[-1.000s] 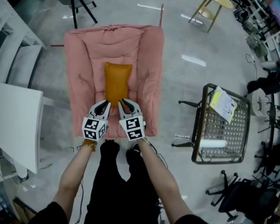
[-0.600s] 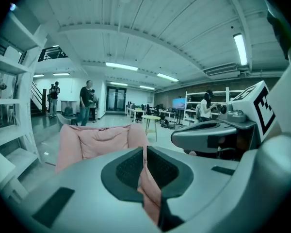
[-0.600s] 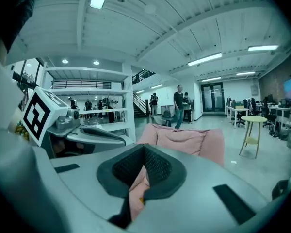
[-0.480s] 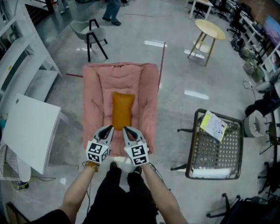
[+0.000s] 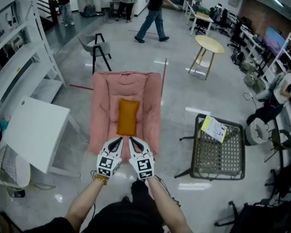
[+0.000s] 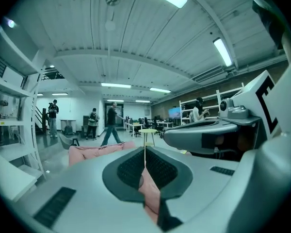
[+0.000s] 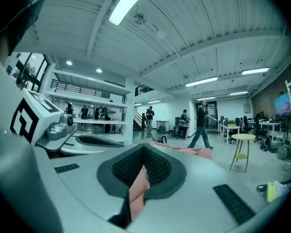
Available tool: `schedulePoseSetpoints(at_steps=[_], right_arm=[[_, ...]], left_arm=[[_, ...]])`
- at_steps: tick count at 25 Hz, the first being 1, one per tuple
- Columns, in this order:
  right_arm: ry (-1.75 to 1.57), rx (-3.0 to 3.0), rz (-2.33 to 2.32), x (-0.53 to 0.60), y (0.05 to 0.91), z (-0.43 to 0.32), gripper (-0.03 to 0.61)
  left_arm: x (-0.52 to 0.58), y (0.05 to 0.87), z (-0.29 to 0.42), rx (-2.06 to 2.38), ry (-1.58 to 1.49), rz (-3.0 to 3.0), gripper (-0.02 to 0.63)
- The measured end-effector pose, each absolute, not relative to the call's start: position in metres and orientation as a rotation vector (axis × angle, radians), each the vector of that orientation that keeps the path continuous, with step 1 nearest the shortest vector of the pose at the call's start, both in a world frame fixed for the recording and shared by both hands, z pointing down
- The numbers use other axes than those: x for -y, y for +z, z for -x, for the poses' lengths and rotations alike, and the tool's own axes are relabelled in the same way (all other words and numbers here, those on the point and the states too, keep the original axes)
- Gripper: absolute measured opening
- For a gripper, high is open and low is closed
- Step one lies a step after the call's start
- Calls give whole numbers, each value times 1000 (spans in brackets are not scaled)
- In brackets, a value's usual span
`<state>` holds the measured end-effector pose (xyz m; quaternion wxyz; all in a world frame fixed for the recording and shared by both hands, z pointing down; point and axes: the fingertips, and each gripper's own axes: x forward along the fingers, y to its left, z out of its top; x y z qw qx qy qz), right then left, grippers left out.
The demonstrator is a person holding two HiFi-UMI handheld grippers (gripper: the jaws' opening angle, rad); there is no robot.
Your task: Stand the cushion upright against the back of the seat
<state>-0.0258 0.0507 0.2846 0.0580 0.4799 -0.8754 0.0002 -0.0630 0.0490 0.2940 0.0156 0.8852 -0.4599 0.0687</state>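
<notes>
- Since the earlier frame your view has lifted. More of the hall shows, and a walking person (image 5: 153,13) has entered at the top. Your grippers have stayed at the seat's near edge.
- The seat (image 5: 104,110) is a pink, quilted, puffy pad with raised, rounded sides.
- The cushion (image 5: 128,116) is an orange, smooth, oblong pillow. It lies flat along the seat's middle, short of the back.
- Your left gripper (image 5: 117,141) has its ribbed dark pads closed, with a fold of the seat's pink fabric (image 6: 150,198) pinched between them.
- Your right gripper (image 5: 134,141), just beside it, is closed the same way on pink fabric (image 7: 137,193).
- A wire-mesh chair (image 5: 218,152) stands to the right, well apart.
</notes>
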Motion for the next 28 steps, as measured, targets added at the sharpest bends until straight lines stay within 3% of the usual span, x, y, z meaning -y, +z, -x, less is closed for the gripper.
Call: schedulePoseSetpoints(at_steps=[12, 28], right_arm=[[-50, 2660, -1472, -247, 265, 64, 15], [-125, 2756, -1468, -437, 239, -19, 15]], left_arm=[[-244, 294, 93, 1479, 173, -2701, 17], [-444, 246, 34, 1632, 137, -2701, 15]])
